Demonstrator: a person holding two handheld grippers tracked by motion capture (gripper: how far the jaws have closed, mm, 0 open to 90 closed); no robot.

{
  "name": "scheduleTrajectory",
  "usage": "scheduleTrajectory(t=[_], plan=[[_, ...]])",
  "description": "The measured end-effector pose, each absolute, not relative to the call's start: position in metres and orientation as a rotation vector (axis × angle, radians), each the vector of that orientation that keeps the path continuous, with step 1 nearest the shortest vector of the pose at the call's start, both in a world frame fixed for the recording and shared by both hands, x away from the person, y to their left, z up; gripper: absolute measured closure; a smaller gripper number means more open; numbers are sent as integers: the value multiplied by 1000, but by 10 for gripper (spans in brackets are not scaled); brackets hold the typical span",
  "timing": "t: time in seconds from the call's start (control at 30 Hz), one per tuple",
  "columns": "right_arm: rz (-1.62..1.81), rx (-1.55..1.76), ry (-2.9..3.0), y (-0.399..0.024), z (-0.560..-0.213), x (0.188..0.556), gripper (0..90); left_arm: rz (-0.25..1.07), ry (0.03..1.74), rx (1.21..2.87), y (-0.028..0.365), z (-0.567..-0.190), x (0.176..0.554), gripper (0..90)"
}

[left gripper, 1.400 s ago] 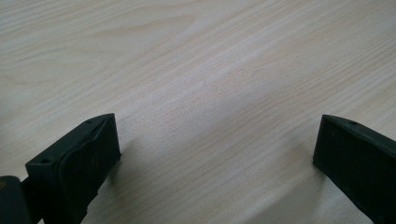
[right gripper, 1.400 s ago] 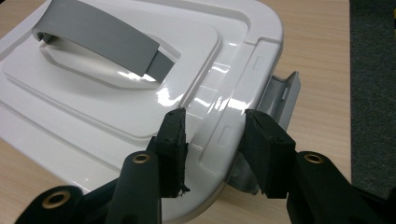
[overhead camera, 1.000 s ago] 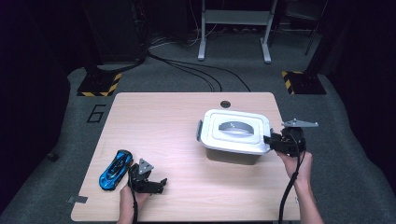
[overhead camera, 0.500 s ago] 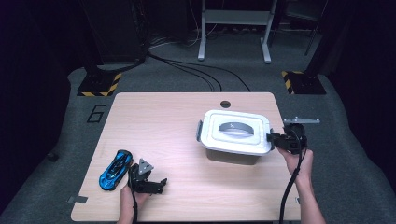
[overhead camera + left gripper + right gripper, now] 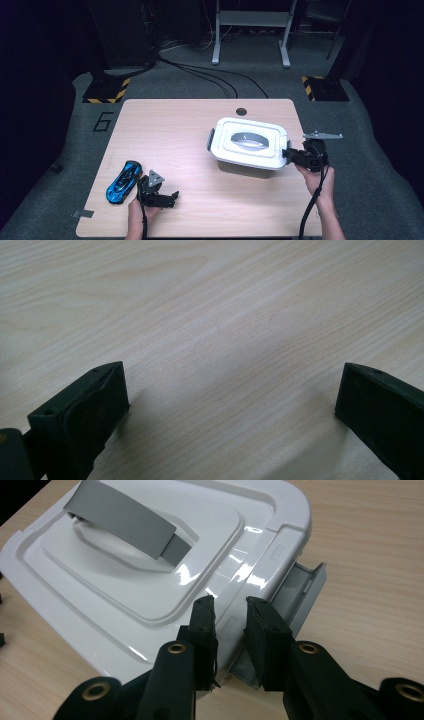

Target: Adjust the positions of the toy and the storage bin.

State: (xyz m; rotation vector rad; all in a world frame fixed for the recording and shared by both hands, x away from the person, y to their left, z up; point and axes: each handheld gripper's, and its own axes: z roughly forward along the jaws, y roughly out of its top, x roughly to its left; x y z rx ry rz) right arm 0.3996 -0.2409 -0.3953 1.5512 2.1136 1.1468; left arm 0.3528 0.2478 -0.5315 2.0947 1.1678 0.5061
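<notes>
A white lidded box point(image 5: 247, 144) with a grey handle point(image 5: 127, 525) stands on the right half of the table. My right gripper point(image 5: 230, 605) is at the box's right end, its jaws drawn close together over the lid's rim and the grey latch point(image 5: 300, 592), pinching there. In the high view the right gripper point(image 5: 287, 154) touches that end of the box. My left gripper point(image 5: 171, 197) rests low at the table's near left, open wide, with bare wood between its fingers point(image 5: 90, 410). A blue toy car point(image 5: 123, 181) lies just left of it.
The wooden table point(image 5: 170, 130) has a small dark hole point(image 5: 241, 111) near its far edge. A cable trails from each gripper toward the person. Dark floor with cables and stand legs lies beyond the table.
The right gripper's jaws have come together at the box's right end, with the hand barely shifting. The left gripper and the car have kept still.
</notes>
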Motion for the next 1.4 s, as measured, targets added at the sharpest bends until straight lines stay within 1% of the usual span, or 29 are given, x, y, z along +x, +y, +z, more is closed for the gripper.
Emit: scheduleTrajectory(t=[0.27,0.4,0.47,0.7,0.77,0.83,0.93,1.03,1.23,1.4], plan=[[1140,1490,2179,-220,-394,390,720,506,1168,2094,248,-531,353,6],[1119,1450,2210,-215,-393,393,711,506,1168,2095,248,-531,353,6],[1125,1422,2205,-215,-391,395,640,506,1168,2094,248,-531,353,6],[1180,1245,2210,-194,-385,414,576,506,1168,2094,248,-531,353,7],[1179,1189,2248,-185,-384,420,547,506,1168,2095,248,-531,353,7],[1156,1151,2265,-177,-383,425,492,505,1167,2095,248,-531,353,7],[1119,1134,2290,-169,-385,431,496,504,1168,2093,248,-532,353,7],[1092,1121,2307,-165,-387,436,558,504,1169,2093,248,-532,353,7],[1057,1135,2310,-163,-389,436,596,503,1171,2090,247,-532,352,7],[1044,1173,2291,-162,-389,434,602,504,1168,2093,248,-532,353,7]])
